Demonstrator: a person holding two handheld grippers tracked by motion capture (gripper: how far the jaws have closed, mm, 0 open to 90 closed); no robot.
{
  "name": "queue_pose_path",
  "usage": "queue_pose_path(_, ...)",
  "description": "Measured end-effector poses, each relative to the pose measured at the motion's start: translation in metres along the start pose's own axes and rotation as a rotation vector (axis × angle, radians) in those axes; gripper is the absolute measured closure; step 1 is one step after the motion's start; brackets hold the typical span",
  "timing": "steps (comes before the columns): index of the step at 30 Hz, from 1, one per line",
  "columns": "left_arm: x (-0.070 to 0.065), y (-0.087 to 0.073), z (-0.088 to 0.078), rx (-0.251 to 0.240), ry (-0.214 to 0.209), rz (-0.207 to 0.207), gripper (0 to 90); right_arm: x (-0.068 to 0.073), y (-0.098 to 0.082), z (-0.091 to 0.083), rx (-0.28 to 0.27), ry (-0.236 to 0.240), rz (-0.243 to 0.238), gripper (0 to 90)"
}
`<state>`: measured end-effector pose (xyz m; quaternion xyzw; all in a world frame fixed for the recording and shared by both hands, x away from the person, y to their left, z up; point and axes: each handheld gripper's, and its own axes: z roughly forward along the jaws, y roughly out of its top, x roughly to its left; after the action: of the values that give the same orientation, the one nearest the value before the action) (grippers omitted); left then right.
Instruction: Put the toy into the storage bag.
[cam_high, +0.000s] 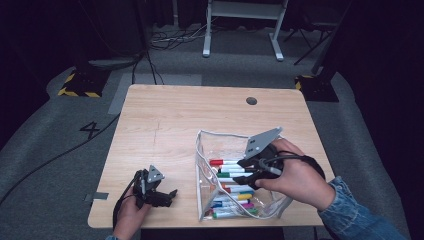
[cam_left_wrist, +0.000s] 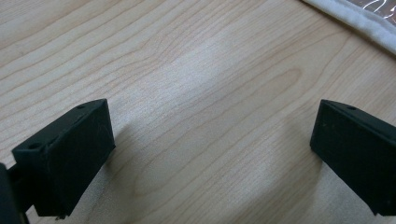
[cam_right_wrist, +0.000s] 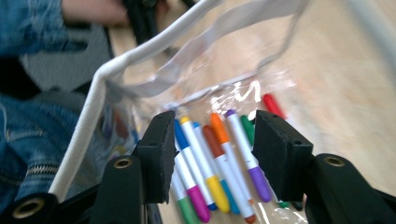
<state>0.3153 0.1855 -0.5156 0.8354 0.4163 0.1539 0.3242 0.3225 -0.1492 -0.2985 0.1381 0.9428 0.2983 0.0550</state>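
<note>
A clear pouch with a white trim (cam_high: 200, 165) stands open on the wooden table (cam_high: 170, 120), near its front right. Several coloured markers (cam_high: 232, 185) lie inside it. My right gripper (cam_high: 247, 174) hangs at the pouch's mouth, held by a hand in a denim sleeve. In the right gripper view its jaws (cam_right_wrist: 215, 140) stand wide open above the markers (cam_right_wrist: 210, 163), touching none, with the trim (cam_right_wrist: 93, 102) at the left. My left gripper (cam_high: 167, 197) rests at the front left of the table. It is open over bare wood (cam_left_wrist: 212, 130), and the pouch's edge (cam_left_wrist: 359, 18) lies just beyond.
A round cable hole (cam_high: 251, 100) sits near the table's far right edge. Bare wood spans the table's far half and left side. On the floor beyond are cables (cam_high: 175, 40), a white desk frame (cam_high: 245, 15) and two yellow-black striped bases (cam_high: 80, 82).
</note>
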Motion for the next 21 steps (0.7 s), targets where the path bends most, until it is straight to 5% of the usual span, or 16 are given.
queue_pose_path(11, 0.001, 0.001, 0.001, 0.0, -0.006, 0.003, 0.0, -0.027, -0.035, -0.055, -0.153, -0.173, 0.157, 47.3)
queue_pose_path(21, 0.001, 0.002, 0.002, 0.001, -0.015, -0.008, 0.0, -0.057, -0.086, -0.082, -0.198, -0.297, 0.326, 46.0)
